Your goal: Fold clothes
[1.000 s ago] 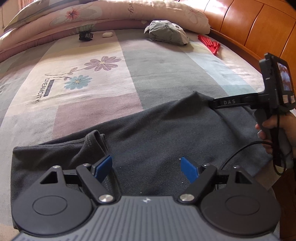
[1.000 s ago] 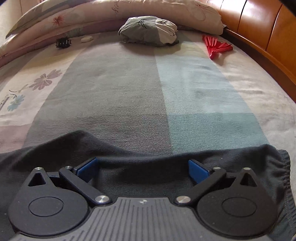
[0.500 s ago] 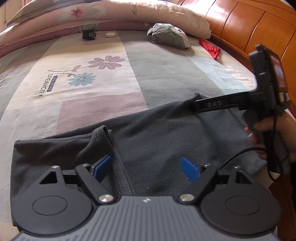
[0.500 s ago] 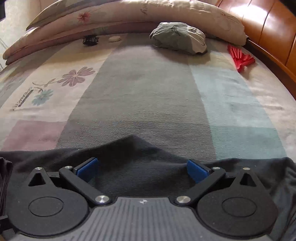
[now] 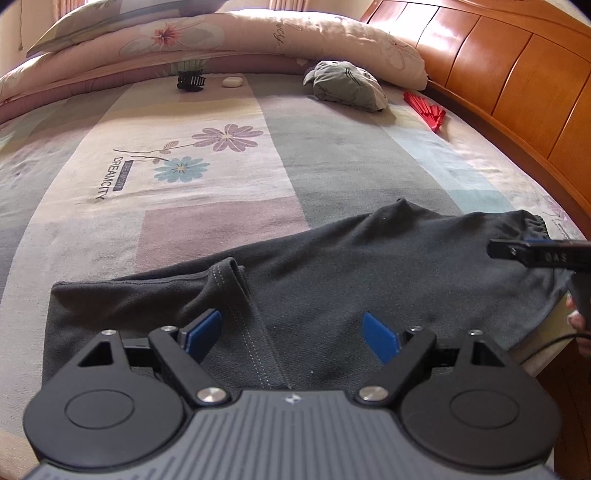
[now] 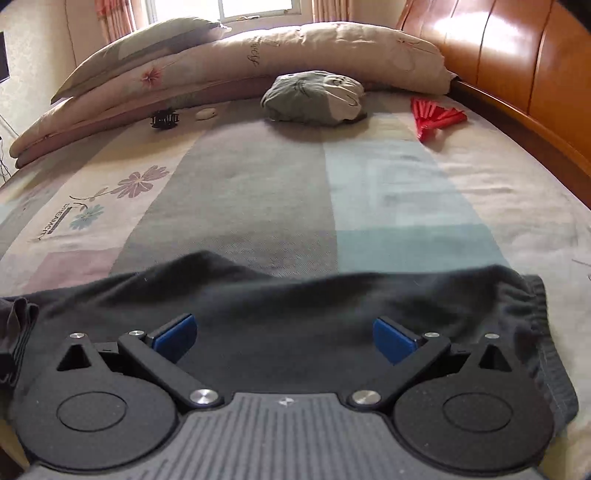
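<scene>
Nearest my left camera: left gripper (image 5: pixel 291 332), blue pads spread wide over the dark grey trousers (image 5: pixel 332 280), gripping nothing.
Nearest my right camera: right gripper (image 6: pixel 284 338), pads just as wide apart above the same cloth, nothing between them.
Trousers: I see them spread flat across the near edge of the bed (image 5: pixel 221 221), elastic waistband (image 6: pixel 535 306) at the right end.
Only my left view shows: a folded-back, stitched hem (image 5: pixel 229 273) by my left pad; also the right gripper from outside, its black finger above the waistband end, a hand (image 5: pixel 580 325) on its grip at the frame edge.
Only my right view shows: a window (image 6: pixel 258 7) behind the bedding.
Writing: "DREAMCITY" printed on the bedsheet beside the flowers; "DAS", as far as I can read it, on the right gripper's finger.
Far end: grey plush toy (image 6: pixel 314 98), red folding fan (image 6: pixel 436 118), black hair clip (image 6: pixel 164 119), small white case (image 6: pixel 207 114), rolled floral quilt (image 6: pixel 258 62), wooden headboard (image 5: pixel 517 74).
</scene>
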